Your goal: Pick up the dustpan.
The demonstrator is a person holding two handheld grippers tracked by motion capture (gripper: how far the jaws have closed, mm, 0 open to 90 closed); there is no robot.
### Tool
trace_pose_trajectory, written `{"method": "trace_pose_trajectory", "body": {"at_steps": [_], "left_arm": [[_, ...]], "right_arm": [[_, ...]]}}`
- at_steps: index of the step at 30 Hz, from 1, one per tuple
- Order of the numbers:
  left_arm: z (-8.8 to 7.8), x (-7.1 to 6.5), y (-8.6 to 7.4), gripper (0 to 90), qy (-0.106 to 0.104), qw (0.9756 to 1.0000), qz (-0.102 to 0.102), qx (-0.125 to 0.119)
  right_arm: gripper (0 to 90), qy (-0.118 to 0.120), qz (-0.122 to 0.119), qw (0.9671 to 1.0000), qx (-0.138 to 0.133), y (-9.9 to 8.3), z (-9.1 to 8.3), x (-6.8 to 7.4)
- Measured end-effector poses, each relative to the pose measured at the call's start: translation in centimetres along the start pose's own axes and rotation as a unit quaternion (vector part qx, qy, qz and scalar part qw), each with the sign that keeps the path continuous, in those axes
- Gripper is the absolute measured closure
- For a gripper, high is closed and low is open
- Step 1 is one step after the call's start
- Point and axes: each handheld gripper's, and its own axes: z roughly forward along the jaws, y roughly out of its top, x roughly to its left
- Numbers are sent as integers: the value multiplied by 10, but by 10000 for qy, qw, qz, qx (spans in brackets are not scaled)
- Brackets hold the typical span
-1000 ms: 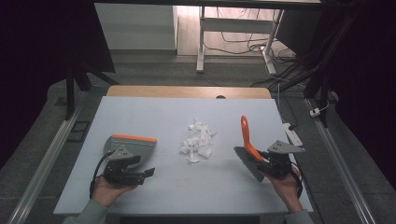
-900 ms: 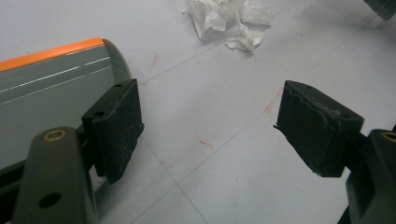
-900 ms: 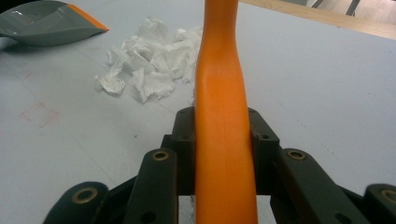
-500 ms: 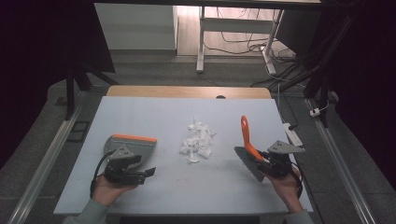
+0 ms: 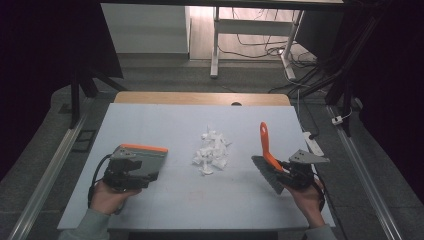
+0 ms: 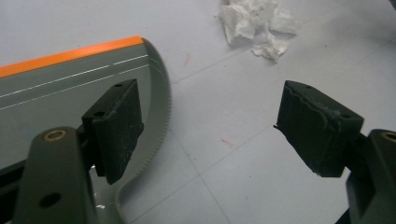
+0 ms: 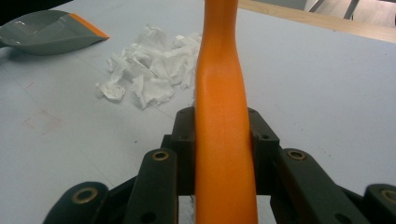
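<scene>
A grey dustpan (image 5: 141,157) with an orange front lip lies flat at the table's left. My left gripper (image 5: 141,176) sits at its near side, open. In the left gripper view (image 6: 210,100) one jaw hangs over the dustpan (image 6: 70,88) rim and the other over bare table, with nothing between them. A pile of crumpled white paper scraps (image 5: 212,151) lies mid-table. My right gripper (image 5: 282,169) is shut on the orange handle of a hand brush (image 5: 265,142). The handle (image 7: 222,70) stands up and away between the jaws, with the dark bristles (image 5: 264,174) low toward the pile.
The pale blue table top (image 5: 190,120) has a wooden strip along its far edge (image 5: 200,98). A power strip (image 5: 313,143) lies off the right edge. Metal rails run along both sides of the table.
</scene>
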Motion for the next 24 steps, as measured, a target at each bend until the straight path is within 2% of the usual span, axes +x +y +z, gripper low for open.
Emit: {"method": "trace_pose_trajectory", "body": {"at_steps": [9,13,15,20,24], "left_arm": [[-12,6,-2,230,176,9995,-154,200],[-18,3,-4,230,365,9986,35,381],[-20,3,-5,229,397,9984,43,396],[-19,11,-10,227,423,9979,-104,488],[-16,15,-14,224,535,9960,-107,710]], "right_arm": [[700,3,-29,10000,50,-1,3,1],[700,-13,-42,10000,69,0,3,2],[700,-17,-42,10000,73,-1,4,2],[700,-24,-58,9999,87,-1,4,2],[699,-12,-62,10000,75,-1,4,3]]}}
